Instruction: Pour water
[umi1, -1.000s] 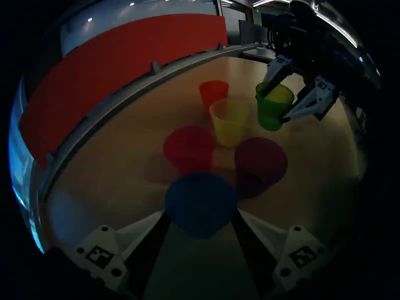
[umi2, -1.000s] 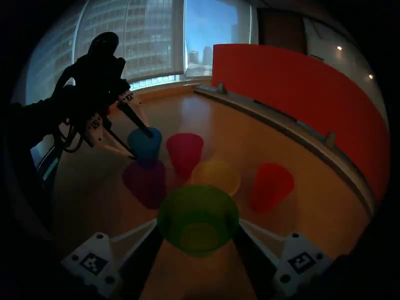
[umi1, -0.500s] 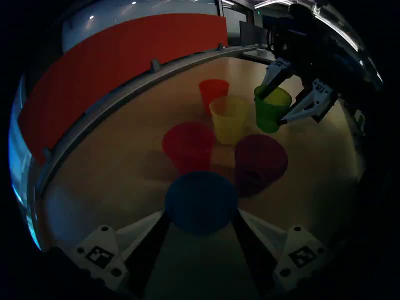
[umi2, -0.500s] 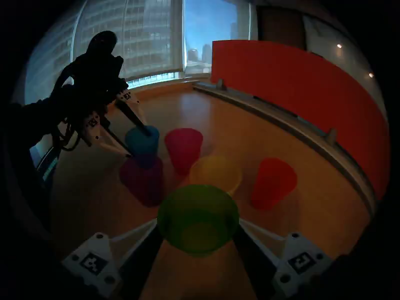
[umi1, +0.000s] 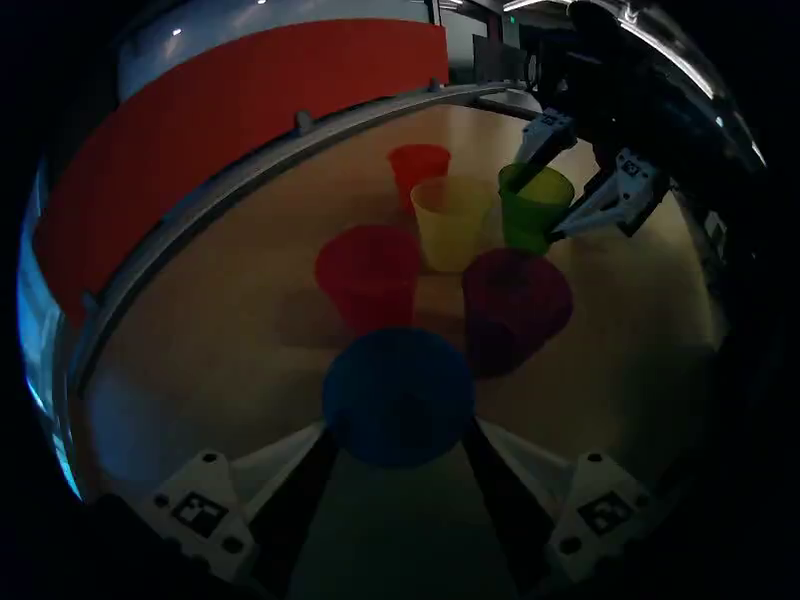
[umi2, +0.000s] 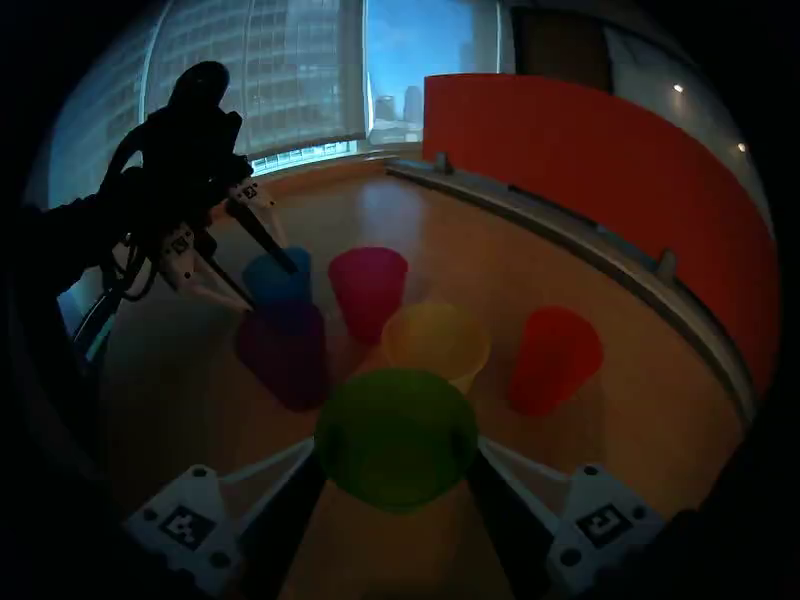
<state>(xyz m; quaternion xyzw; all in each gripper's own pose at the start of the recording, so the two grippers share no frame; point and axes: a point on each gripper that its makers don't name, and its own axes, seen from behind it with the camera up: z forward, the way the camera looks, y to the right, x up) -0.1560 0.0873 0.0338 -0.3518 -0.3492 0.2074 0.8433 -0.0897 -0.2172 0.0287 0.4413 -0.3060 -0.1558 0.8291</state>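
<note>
On the wooden table (umi1: 210, 330), in the left gripper view, the cups run like this. Furthest left is a red cup (umi1: 370, 275), standing upright with its mouth up. Just right of it and nearest the camera is the blue cup (umi1: 400, 385), clamped between the two fingers of the left gripper (umi1: 400, 432), one finger pressing on each side. Behind these stands an orange cup (umi1: 418, 170), near the table's raised edge. Just right of it and nearer the camera stands a yellow cup (umi1: 453, 220). A purple cup (umi1: 517, 305) stands just right of the blue one.

Furthest right is the green cup (umi1: 535, 205), held just beside the yellow cup by the right gripper (umi1: 542, 203). Its fingers are closed on the cup's two sides. The green cup's mouth faces up and its inside looks a lighter yellow-green.

In the right gripper view the green cup sits in the foreground between that gripper's own fingers, with the yellow cup directly behind it. The blue cup shows at the far left, partly behind the purple one.

The light is dim, and I cannot tell whether any cup holds water. The insides that show look bare, but the blue and purple interiors are too dark to judge.
</note>
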